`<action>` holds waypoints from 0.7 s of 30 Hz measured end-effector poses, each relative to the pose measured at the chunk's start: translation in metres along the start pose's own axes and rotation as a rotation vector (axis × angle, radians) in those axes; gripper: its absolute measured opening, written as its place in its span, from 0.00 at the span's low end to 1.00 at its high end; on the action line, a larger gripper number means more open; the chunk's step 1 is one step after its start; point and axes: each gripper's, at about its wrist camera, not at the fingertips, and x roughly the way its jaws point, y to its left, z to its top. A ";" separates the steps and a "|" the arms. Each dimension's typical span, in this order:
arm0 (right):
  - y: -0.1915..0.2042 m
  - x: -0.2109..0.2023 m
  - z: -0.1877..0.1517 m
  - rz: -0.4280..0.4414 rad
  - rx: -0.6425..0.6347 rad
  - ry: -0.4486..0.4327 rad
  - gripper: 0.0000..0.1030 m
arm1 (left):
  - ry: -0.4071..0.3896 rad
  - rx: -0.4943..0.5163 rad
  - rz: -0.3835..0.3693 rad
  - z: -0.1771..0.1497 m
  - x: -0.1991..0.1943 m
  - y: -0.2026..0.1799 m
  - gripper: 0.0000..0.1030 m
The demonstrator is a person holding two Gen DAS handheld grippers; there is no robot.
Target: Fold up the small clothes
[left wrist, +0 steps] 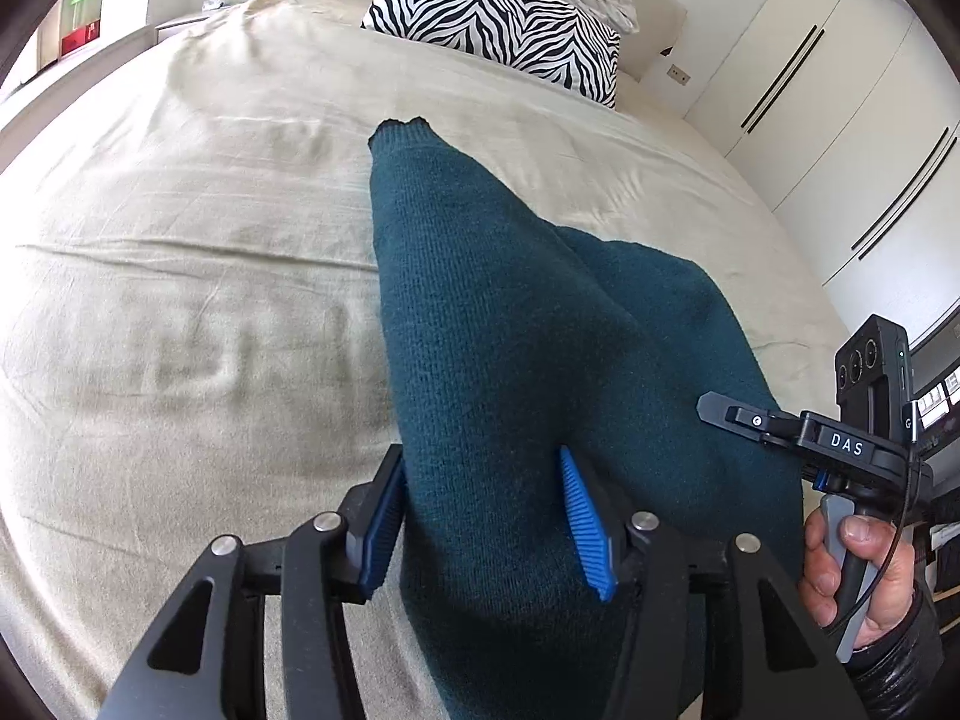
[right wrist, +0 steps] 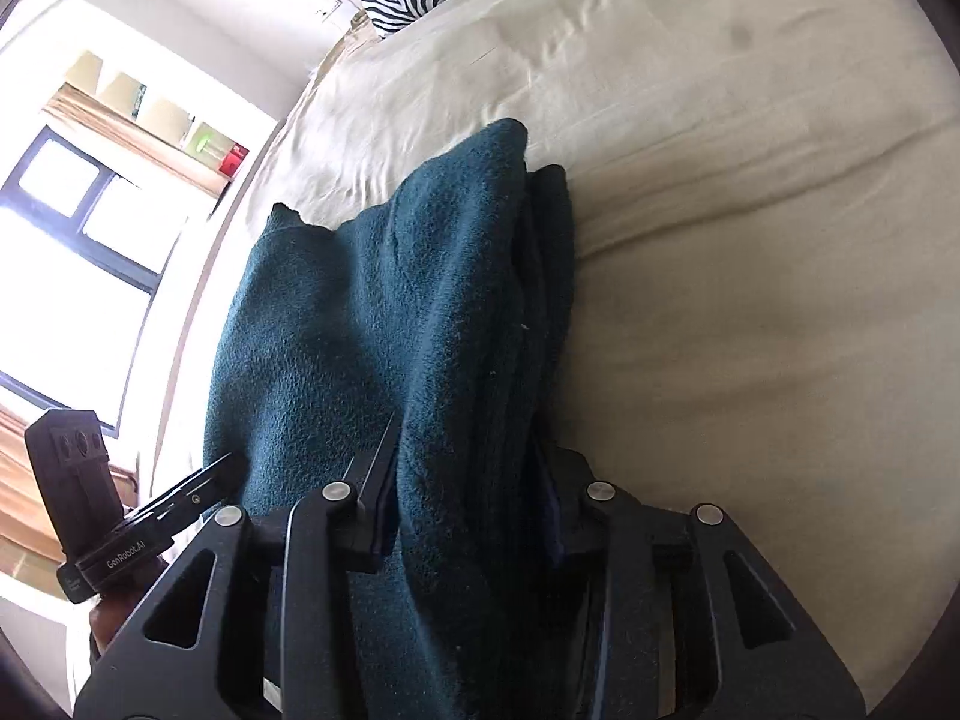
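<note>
Teal sweater (left wrist: 516, 324) lies mid-frame on the bed (left wrist: 180, 276), bunched between both half-open tongs — left tongs (left wrist: 480, 516), right tongs (right wrist: 468, 510) — whose loosened hold could let the fold slump apart.

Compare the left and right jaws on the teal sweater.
Left gripper jaws stand wider than the right gripper jaws. Left blue pads show clearly; right pads are mostly buried in fabric. Both straddle the teal sweater lying on the bed.

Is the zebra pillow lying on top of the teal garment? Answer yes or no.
No: in the left wrist view the zebra pillow sits at the bed's head, apart from the teal garment.
</note>
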 end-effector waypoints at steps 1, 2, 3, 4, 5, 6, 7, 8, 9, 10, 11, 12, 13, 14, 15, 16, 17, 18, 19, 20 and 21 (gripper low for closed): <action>-0.003 0.001 0.002 0.013 0.009 -0.002 0.35 | -0.002 0.002 0.006 0.000 0.002 0.001 0.60; -0.002 0.000 0.002 0.021 0.016 -0.004 0.36 | -0.004 -0.008 0.005 0.000 0.003 0.002 0.63; -0.001 -0.003 0.002 0.021 0.021 -0.008 0.37 | -0.008 -0.023 -0.005 0.000 0.003 0.004 0.63; -0.002 -0.006 0.001 0.018 0.025 -0.014 0.38 | -0.011 -0.034 -0.013 -0.002 0.002 0.006 0.63; -0.003 -0.010 0.000 0.014 0.030 -0.022 0.40 | -0.017 -0.039 -0.015 -0.001 0.001 0.006 0.64; -0.005 -0.012 0.000 0.012 0.036 -0.029 0.40 | -0.024 -0.041 -0.014 -0.003 -0.001 0.006 0.64; -0.007 -0.016 0.000 0.010 0.047 -0.037 0.41 | -0.034 -0.047 -0.015 -0.004 -0.004 0.006 0.64; -0.011 -0.021 0.004 0.003 0.058 -0.049 0.41 | -0.046 -0.054 -0.017 -0.008 -0.009 0.008 0.64; -0.010 -0.030 0.003 -0.013 0.057 -0.076 0.42 | -0.064 -0.058 -0.017 -0.009 -0.015 0.008 0.64; -0.006 -0.040 0.003 -0.037 0.040 -0.113 0.42 | -0.087 -0.056 -0.013 -0.010 -0.022 0.007 0.63; -0.001 -0.051 0.002 -0.072 0.011 -0.149 0.42 | -0.113 -0.051 0.000 -0.012 -0.029 0.006 0.63; 0.007 -0.062 0.001 -0.110 -0.025 -0.186 0.42 | -0.140 -0.043 0.022 -0.012 -0.037 0.003 0.64; 0.014 -0.078 0.000 -0.150 -0.067 -0.228 0.42 | -0.173 -0.029 0.046 -0.012 -0.046 -0.001 0.65; 0.024 -0.091 -0.001 -0.187 -0.112 -0.274 0.42 | -0.216 -0.010 0.071 -0.013 -0.058 -0.005 0.70; 0.036 -0.104 -0.003 -0.218 -0.159 -0.323 0.42 | -0.266 0.012 0.096 -0.013 -0.070 -0.010 0.76; 0.049 -0.119 -0.005 -0.247 -0.205 -0.377 0.45 | -0.324 0.035 0.128 -0.015 -0.084 -0.017 0.80; 0.061 -0.131 -0.005 -0.277 -0.245 -0.436 0.53 | -0.391 0.062 0.171 -0.015 -0.098 -0.024 0.93; 0.072 -0.145 -0.007 -0.299 -0.274 -0.500 0.60 | -0.457 0.089 0.217 -0.017 -0.113 -0.033 1.00; 0.082 -0.160 -0.011 -0.313 -0.293 -0.575 0.77 | -0.526 0.120 0.259 -0.018 -0.126 -0.043 1.00; 0.091 -0.176 -0.015 -0.315 -0.302 -0.660 0.93 | -0.582 0.151 0.292 -0.018 -0.138 -0.053 1.00; 0.097 -0.190 -0.021 -0.310 -0.303 -0.748 0.99 | -0.629 0.177 0.325 -0.018 -0.150 -0.061 1.00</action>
